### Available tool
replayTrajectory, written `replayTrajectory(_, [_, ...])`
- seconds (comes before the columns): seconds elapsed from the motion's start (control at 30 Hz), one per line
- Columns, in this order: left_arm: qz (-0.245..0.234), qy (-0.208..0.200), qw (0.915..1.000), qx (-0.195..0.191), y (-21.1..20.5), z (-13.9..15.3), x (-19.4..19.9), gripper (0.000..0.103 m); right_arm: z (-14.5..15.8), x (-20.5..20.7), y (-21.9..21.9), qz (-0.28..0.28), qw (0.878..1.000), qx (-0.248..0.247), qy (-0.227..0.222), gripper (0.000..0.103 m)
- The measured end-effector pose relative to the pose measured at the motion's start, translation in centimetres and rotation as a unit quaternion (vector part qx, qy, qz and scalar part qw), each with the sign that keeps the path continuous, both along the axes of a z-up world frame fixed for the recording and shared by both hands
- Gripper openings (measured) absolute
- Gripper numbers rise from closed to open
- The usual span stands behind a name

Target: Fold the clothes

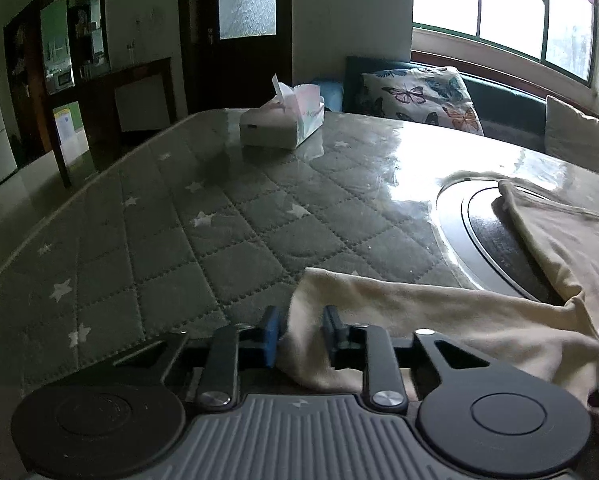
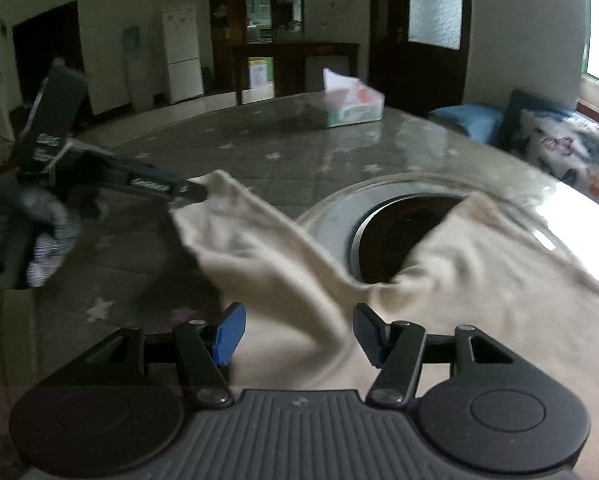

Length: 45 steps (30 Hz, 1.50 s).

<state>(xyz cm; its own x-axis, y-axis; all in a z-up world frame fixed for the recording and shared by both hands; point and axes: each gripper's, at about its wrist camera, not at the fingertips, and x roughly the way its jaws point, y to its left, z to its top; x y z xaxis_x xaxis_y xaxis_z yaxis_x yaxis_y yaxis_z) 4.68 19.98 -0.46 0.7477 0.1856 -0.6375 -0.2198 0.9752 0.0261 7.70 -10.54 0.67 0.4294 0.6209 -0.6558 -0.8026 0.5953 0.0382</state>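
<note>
A cream garment [image 2: 479,280] lies spread over the right part of the quilted grey table cover [image 1: 159,240]. My left gripper [image 1: 301,332] is shut on a corner of the garment [image 1: 419,312], with bunched cloth between its blue pads. In the right wrist view the left gripper [image 2: 191,192] holds that corner lifted off the table, and a band of cloth stretches from it toward the camera. My right gripper [image 2: 299,332] stands open with its jaws wide apart. The band of cloth passes between its fingers, which do not pinch it.
A round dark recess [image 2: 395,236] with a metal rim sits in the table's middle, partly covered by the garment. A tissue box [image 1: 281,124] stands at the far side. Beyond the table are a butterfly cushion [image 1: 423,98] on a bench, a dark door and a window.
</note>
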Motion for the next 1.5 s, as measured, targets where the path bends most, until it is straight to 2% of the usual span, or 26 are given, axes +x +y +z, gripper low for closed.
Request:
replayTrajectory(0.1, [0.001,0.0,1.0,0.01,-0.2,0.0,0.2,0.015,-0.4,-1.2,0.2,0.017,1.0,0.005,0.011,0.051])
replayTrajectory(0.17, [0.005,-0.001,0.9999,0.013,-0.4,0.0,0.3,0.012,-0.5,-1.7,0.1,0.021,1.0,0.008,0.012,0.033])
replayTrajectory(0.23, [0.014,-0.001,0.9998,0.017,-0.6,0.1,0.3,0.011,-0.6,-2.1,0.0,0.024,1.0,0.011,0.011,0.026])
replayTrajectory(0.27, [0.019,-0.001,0.9996,0.019,-0.7,0.1,0.4,0.01,-0.6,-2.3,-0.1,0.025,1.0,0.013,0.011,0.014])
replayTrajectory(0.33, [0.03,-0.001,0.9993,0.022,-0.9,0.5,0.4,0.008,-0.7,-2.7,-0.3,0.028,0.999,0.016,0.01,0.004])
replayTrajectory(0.6, [0.024,-0.016,0.9984,0.049,-0.5,2.1,0.6,0.007,-0.7,-3.9,-0.8,0.06,0.998,0.009,0.012,0.002])
replayTrajectory(0.73, [0.022,-0.01,0.9991,0.034,0.5,1.9,0.5,0.008,-0.1,-4.2,-0.6,0.077,0.997,0.004,0.007,0.01])
replayTrajectory(0.8, [0.023,-0.015,0.9992,0.028,0.8,1.9,0.1,0.01,0.3,-3.9,-0.5,0.07,0.997,0.016,0.004,0.011])
replayTrajectory(0.83, [0.024,-0.018,0.9992,0.027,0.9,2.0,-0.2,0.01,0.6,-3.8,-0.5,0.065,0.998,0.022,0.003,0.015])
replayTrajectory(0.87, [0.023,-0.022,0.9992,0.022,1.0,2.1,-0.4,0.01,0.8,-3.3,-0.4,0.055,0.998,0.031,0.006,0.029])
replayTrajectory(0.93, [0.015,-0.028,0.9995,0.008,1.2,2.3,-0.7,0.013,1.1,-2.4,-0.1,0.036,0.999,0.04,0.007,0.044])
replayTrajectory(0.97, [0.008,-0.029,0.9996,0.0,1.3,2.3,-0.7,0.018,1.2,-2.0,0.0,0.027,0.999,0.044,0.007,0.046])
replayTrajectory(1.07, [-0.015,-0.021,0.9996,0.009,0.6,1.7,-0.2,0.022,0.8,-0.2,0.9,0.003,0.999,0.044,0.017,0.056])
replayTrajectory(1.2, [-0.031,-0.007,0.9992,0.024,-0.1,0.5,0.6,0.022,-0.4,0.6,2.0,-0.005,0.998,0.045,0.042,0.057])
replayTrajectory(1.3, [-0.033,-0.003,0.999,0.031,0.0,0.0,1.1,0.023,-1.0,-0.1,3.0,0.003,0.999,0.036,0.039,0.058])
replayTrajectory(1.5, [-0.035,-0.001,0.9983,0.047,0.7,-0.1,1.8,0.024,-1.4,-3.5,5.0,0.066,0.997,0.021,0.018,0.063])
